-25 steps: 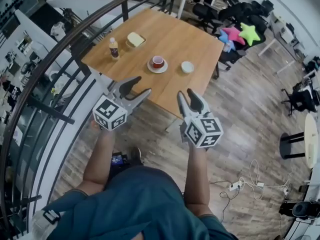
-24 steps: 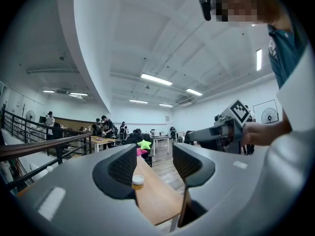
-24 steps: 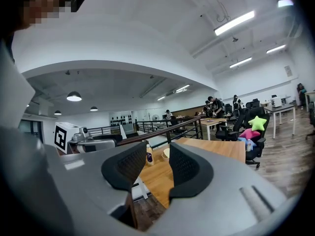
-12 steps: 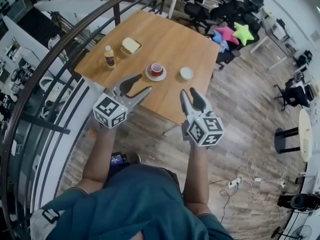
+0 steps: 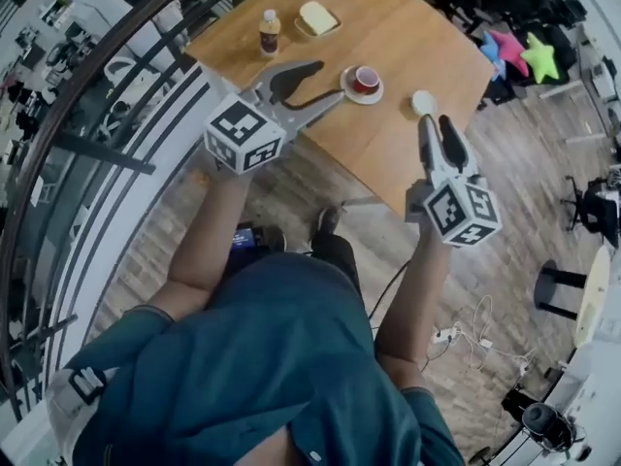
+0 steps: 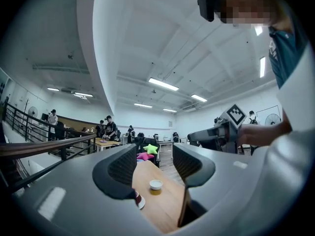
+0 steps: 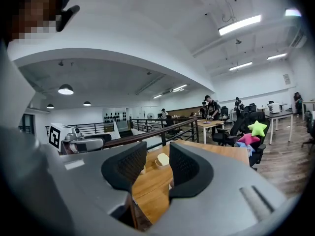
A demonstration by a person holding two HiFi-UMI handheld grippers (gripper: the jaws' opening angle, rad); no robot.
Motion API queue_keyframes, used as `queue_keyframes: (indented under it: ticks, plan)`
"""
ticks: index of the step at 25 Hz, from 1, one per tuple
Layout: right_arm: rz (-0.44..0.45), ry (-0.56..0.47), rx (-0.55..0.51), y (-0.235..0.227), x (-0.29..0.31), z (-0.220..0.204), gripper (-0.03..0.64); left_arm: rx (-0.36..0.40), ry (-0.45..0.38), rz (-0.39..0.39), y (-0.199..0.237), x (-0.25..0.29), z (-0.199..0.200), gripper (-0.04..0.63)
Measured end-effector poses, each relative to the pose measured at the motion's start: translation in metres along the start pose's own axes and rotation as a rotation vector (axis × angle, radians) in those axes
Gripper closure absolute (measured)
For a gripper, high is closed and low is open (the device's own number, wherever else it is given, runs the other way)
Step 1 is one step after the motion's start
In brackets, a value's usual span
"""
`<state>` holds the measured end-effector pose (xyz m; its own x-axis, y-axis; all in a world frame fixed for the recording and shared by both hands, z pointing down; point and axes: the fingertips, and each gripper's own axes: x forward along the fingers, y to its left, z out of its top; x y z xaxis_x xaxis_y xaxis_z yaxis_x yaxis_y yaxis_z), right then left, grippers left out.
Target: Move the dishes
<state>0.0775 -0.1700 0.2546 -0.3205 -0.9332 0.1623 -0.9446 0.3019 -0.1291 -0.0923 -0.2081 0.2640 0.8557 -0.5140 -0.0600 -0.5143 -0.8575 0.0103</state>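
Note:
A wooden table [image 5: 408, 37] carries a red cup on a white saucer [image 5: 366, 80], a small white bowl [image 5: 423, 102], a pale yellow dish [image 5: 317, 17] and a bottle [image 5: 269, 31]. My left gripper [image 5: 325, 83] is open and empty, its tips over the table's near edge just left of the cup. My right gripper [image 5: 439, 129] is open and empty, just short of the bowl. The left gripper view shows the bowl [image 6: 156, 184] between the jaws and the cup [image 6: 138, 200] half hidden. The right gripper view shows the yellow dish [image 7: 162, 160].
A curved black railing [image 5: 87, 85] runs along the left beside the table. Office chairs with pink and green star cushions [image 5: 524, 51] stand beyond the table's far right. Cables and a power strip [image 5: 456, 333] lie on the wood floor. People stand at distant desks [image 6: 106, 132].
The person has stepped up to the table. Both grippers have moved forward and apart: the left now reaches over the table edge by the cup, the right nears the bowl.

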Motion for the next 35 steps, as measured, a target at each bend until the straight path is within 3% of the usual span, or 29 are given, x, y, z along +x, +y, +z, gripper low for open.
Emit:
queue_keyframes:
  ticks: [12,25,35]
  plan:
    - [0.157,0.013,0.032,-0.026,0.120,-0.005,0.488,0.027,0.051,0.202,0.086,-0.004,-0.013,0.368]
    - [0.207,0.099,0.051,-0.082,0.182,-0.025,0.488,-0.025,0.107,0.214,0.110,0.074,-0.051,0.368]
    - [0.192,0.150,0.092,-0.116,0.204,-0.055,0.488,-0.081,0.172,0.172,0.115,0.125,-0.101,0.367]
